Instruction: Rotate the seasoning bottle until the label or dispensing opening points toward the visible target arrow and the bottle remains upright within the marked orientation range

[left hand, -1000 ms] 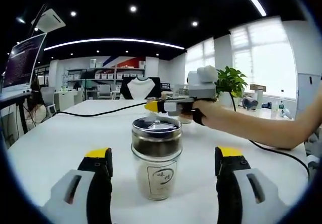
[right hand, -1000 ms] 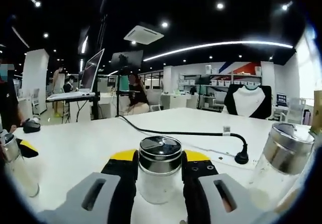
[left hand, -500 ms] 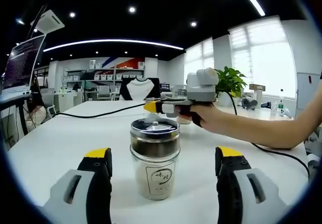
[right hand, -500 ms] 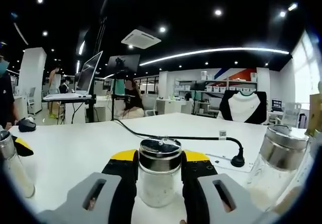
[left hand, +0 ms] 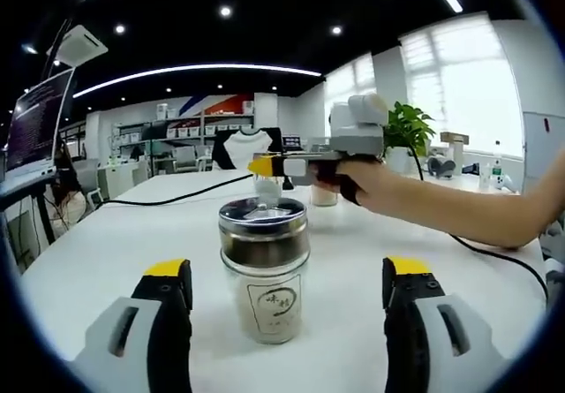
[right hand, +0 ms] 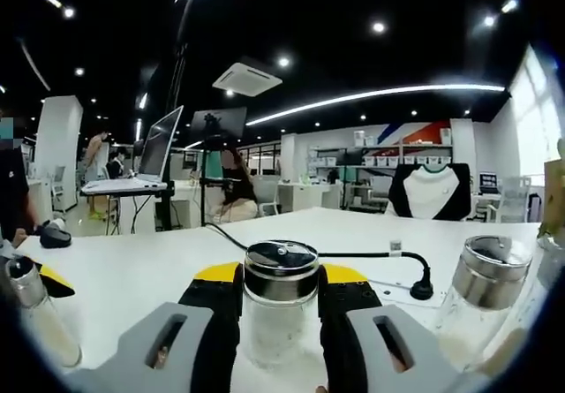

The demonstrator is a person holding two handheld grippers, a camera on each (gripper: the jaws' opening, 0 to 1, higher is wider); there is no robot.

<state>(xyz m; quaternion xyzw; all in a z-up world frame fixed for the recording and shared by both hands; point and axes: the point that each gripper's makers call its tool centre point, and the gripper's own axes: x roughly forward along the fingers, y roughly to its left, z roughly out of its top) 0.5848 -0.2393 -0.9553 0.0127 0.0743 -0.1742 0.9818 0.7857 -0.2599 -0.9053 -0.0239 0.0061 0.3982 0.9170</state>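
Seasoning bottle [right hand: 281, 309], upright, sits pinched between the right gripper [right hand: 279, 300] jaws above the white counter [right hand: 132, 269]. A labelled jar [left hand: 264, 269] stands on the counter between the left gripper [left hand: 278, 283] jaws, spread wide. Another jar [right hand: 481, 300] apparently stands beside the bottle.

The setting was an open-plan office or lab. A broad white table [right hand: 132, 269] spread beyond the fingers, with a black cable [right hand: 335, 254] running across it. Past the fingertips to the left, a laptop [right hand: 146, 159] sat raised on a stand. Far ahead stood shelves of storage boxes [left hand: 163, 132] and desks with chairs. Recessed spotlights, a curved light strip [left hand: 194, 69] and a ceiling air-conditioning unit [right hand: 247, 79] hung overhead. A potted plant [left hand: 408, 128] stood by bright windows [left hand: 477, 93] to the right.
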